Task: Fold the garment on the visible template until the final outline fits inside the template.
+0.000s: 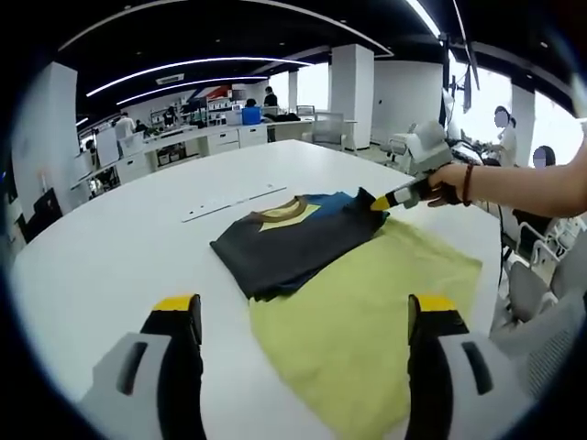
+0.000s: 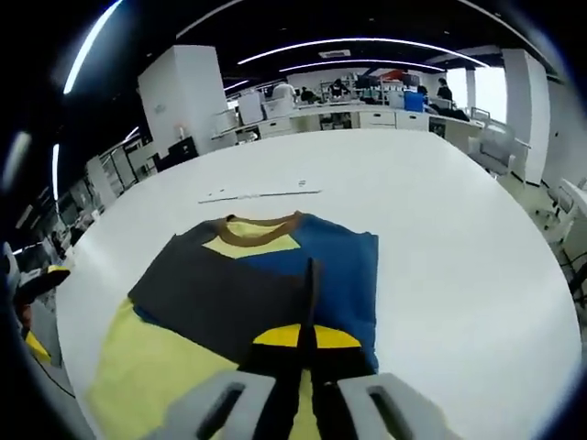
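Note:
A T-shirt (image 1: 284,243) with a brown collar lies partly folded on a yellow-green template sheet (image 1: 367,316) on the white table. A dark grey flap covers one side; blue and yellow panels show near the collar. My left gripper (image 1: 303,307) hovers open short of the sheet's near edge, nothing between its fingers. My right gripper (image 1: 378,201), held by a hand, comes in from the right and is shut on the shirt's edge. In the right gripper view, the right gripper (image 2: 307,335) pinches a raised ridge of dark fabric on the shirt (image 2: 266,266), with the template sheet (image 2: 138,367) to its left.
A thin white strip (image 1: 229,203) (image 2: 261,193) lies on the table beyond the collar. The round white table (image 1: 110,247) has bare surface around the shirt. Office chairs (image 1: 541,284) stand at its right edge. Desks and people fill the far background.

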Motion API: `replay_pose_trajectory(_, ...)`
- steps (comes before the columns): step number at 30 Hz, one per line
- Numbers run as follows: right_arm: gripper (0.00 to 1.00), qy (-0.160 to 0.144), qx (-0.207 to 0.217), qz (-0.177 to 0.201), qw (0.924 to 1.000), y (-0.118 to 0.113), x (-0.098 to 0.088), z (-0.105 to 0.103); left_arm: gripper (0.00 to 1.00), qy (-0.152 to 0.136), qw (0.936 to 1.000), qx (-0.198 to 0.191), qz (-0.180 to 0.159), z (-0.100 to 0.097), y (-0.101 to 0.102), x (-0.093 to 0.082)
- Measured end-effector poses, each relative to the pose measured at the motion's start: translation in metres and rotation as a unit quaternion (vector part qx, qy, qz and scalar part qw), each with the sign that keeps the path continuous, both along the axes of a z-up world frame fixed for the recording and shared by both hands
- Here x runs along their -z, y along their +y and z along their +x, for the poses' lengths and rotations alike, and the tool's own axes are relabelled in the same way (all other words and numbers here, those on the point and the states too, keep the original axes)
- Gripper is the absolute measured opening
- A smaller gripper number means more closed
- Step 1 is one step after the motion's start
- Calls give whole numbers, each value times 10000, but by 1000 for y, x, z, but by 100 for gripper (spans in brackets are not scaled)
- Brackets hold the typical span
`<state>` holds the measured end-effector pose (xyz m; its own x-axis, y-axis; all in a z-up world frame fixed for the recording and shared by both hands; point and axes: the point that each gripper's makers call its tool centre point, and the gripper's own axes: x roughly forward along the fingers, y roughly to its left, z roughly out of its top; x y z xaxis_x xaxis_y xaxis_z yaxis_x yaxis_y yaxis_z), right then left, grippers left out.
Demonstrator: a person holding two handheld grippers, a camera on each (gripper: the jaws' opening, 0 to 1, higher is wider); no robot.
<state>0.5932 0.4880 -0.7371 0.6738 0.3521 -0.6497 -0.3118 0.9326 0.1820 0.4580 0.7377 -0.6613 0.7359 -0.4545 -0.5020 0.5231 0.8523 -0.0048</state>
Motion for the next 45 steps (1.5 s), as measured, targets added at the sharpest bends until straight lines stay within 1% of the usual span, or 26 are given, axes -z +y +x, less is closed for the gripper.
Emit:
replay_pose_trajectory(6, 0, 190, 186, -46, 9996, -11, 9, -3, 91, -9, 10000, -19, 27, -1, 1, 0)
replay_pose_trajectory(9, 0, 216, 195, -167, 9994, -18, 11, -4, 91, -16, 10000, -43, 39, -1, 3, 0)
replay_pose_trajectory(14, 1, 226, 200, -155, 9994, -23, 11, -5, 92, 11, 10000, -49, 50, -2, 4, 1)
replay_pose_trajectory(17, 9, 188, 116, -187, 9996, -24, 8, -7, 93, 26, 10000, -53, 31, -3, 4, 2)
replay_pose_trajectory(21, 30, 90, -26, -217, 9997, -23, 3, -8, 95, 50, 10000, -53, -26, -3, 3, 2)
replay_pose_trajectory(25, 51, -20, -315, -223, 9993, -17, -3, -12, 99, 125, 9999, -24, -94, -5, 2, 3)
replay_pose_trajectory(27, 60, 2, -459, -152, 9988, -13, -6, -18, 99, 125, 9999, -17, -106, -6, 2, 3)
replay_pose_trajectory(30, 71, -4, -623, -64, 9980, -9, -11, -25, 99, 132, 9999, -5, -104, -8, 4, 2)
replay_pose_trajectory(33, 84, 213, -983, 3, 9949, -2, -11, -40, 99, 163, 9998, 53, -125, -11, 4, 3)
replay_pose_trajectory(36, 90, 326, -1240, 109, 9917, 5, -14, -55, 99, 171, 9998, 111, -84, -15, 5, 4)
replay_pose_trajectory(38, 91, 342, -1315, 148, 9906, 6, -17, -61, 99, 175, 9997, 142, -78, -18, 6, 5)
replay_pose_trajectory(41, 95, 367, -1460, 135, 9885, 8, -18, -71, 99, 191, 9995, 242, -53, -22, 5, 7)
replay_pose_trajectory(44, 98, 390, -1681, 104, 9849, 12, -22, -88, 99, 192, 9993, 332, 34, -26, 5, 8)
replay_pose_trajectory(45, 99, 395, -1746, 96, 9838, 13, -22, -90, 99, 209, 9991, 355, 50, -28, 5, 9)
